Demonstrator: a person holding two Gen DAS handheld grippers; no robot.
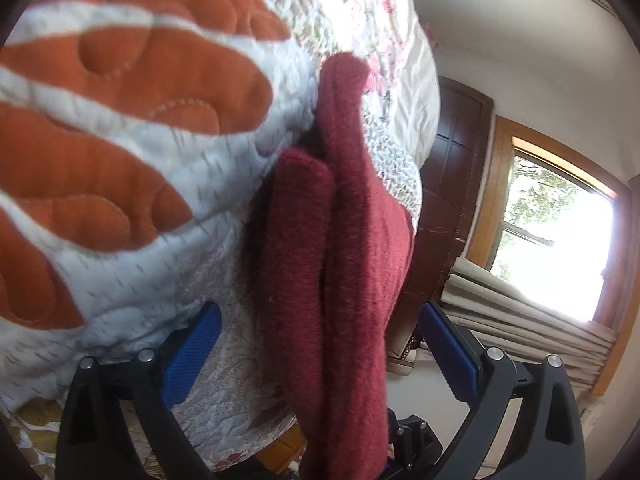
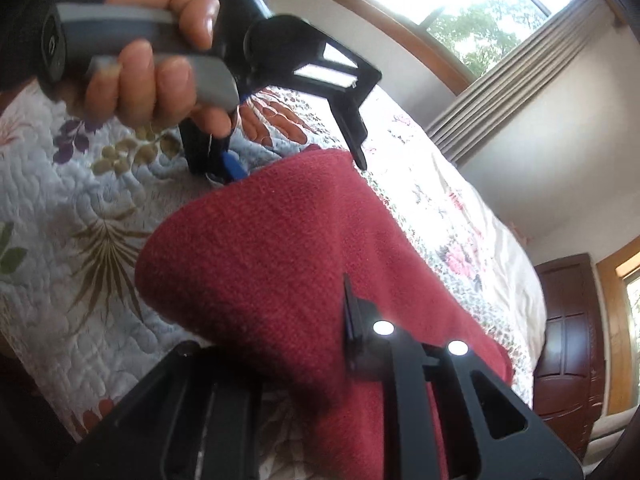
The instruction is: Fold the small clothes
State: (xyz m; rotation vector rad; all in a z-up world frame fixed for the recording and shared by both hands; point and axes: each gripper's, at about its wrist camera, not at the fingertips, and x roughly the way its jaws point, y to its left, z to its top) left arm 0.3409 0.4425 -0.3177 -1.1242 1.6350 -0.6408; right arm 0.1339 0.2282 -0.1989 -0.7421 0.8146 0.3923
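The dark red knitted garment (image 2: 272, 248) is lying folded over itself on the quilted floral bedspread (image 2: 80, 208), close to the bed's edge; in the left wrist view it is showing as two thick stacked layers (image 1: 320, 240) running up between the fingers. It is looking soft, fuzzy and limp, light enough to lift with one pinch, not fragile and not slippery; the fabric will probably be sagging wherever it is unsupported, so the sensible hold seems to be at the corners or along a folded edge, catching both layers together.

The left gripper (image 1: 320, 344) is standing spread wide, its blue pads (image 1: 192, 356) apart on either side of the cloth and not pressing it; from the right wrist view the same tool is being gripped by a hand (image 2: 152, 60) just beyond the garment's far end. The right gripper (image 2: 304, 360) is sitting at the near end with cloth draped over and between its fingers; whether it is pinching the cloth I cannot tell.

Counting: one red garment, two grippers, one hand visible, one bedspread, two windows (image 2: 460, 4), one dark wooden door (image 2: 568, 340).
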